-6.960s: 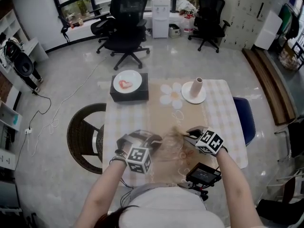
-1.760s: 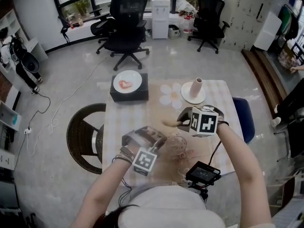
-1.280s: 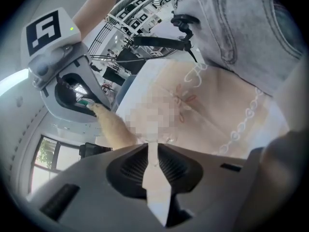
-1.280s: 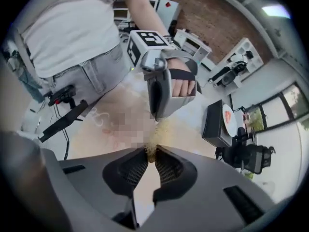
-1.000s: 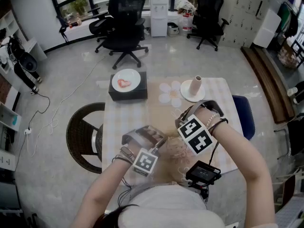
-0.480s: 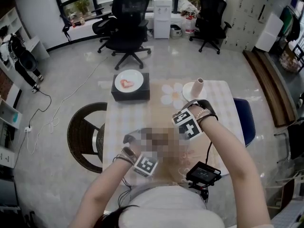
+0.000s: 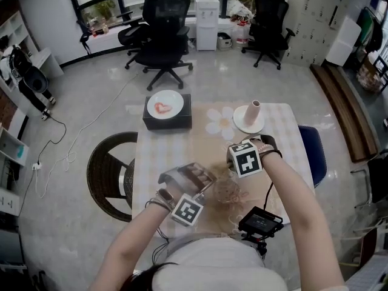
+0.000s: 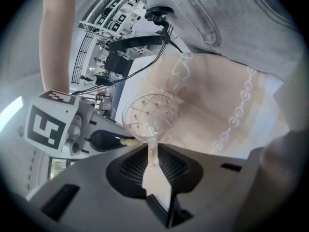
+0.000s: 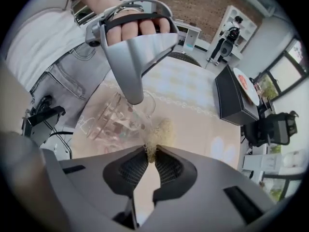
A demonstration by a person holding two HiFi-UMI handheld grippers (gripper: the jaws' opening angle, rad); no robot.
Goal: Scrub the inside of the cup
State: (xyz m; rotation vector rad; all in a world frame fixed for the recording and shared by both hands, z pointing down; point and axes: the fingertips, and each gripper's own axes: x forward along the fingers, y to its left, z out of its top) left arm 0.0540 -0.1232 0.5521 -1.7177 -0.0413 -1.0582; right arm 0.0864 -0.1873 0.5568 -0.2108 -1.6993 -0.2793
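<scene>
A clear stemmed glass cup (image 7: 225,191) with a dotted pattern hangs tilted over the table's near part. My left gripper (image 8: 153,161) is shut on its stem, with the bowl (image 8: 152,116) just past the jaws. My right gripper (image 9: 150,153) points straight down and is shut on a beige scrubber (image 9: 158,131). The scrubber sits against the rim of the cup (image 9: 118,115); whether it reaches inside I cannot tell. In the head view the right gripper's marker cube (image 7: 245,158) hides its jaws, just above the cup. The left gripper (image 7: 205,183) comes in from the lower left.
The table (image 7: 160,156) has a beige cloth. At its far side stand a black box with a white plate (image 7: 165,108) and a white vase on a plate (image 7: 250,117). A black device (image 7: 260,222) hangs at the near edge. Chairs stand at left (image 7: 109,168) and right (image 7: 312,153).
My right gripper has sunk towards the cup and rolled, bringing the scrubber to the rim. The left gripper and the cup have stayed in place.
</scene>
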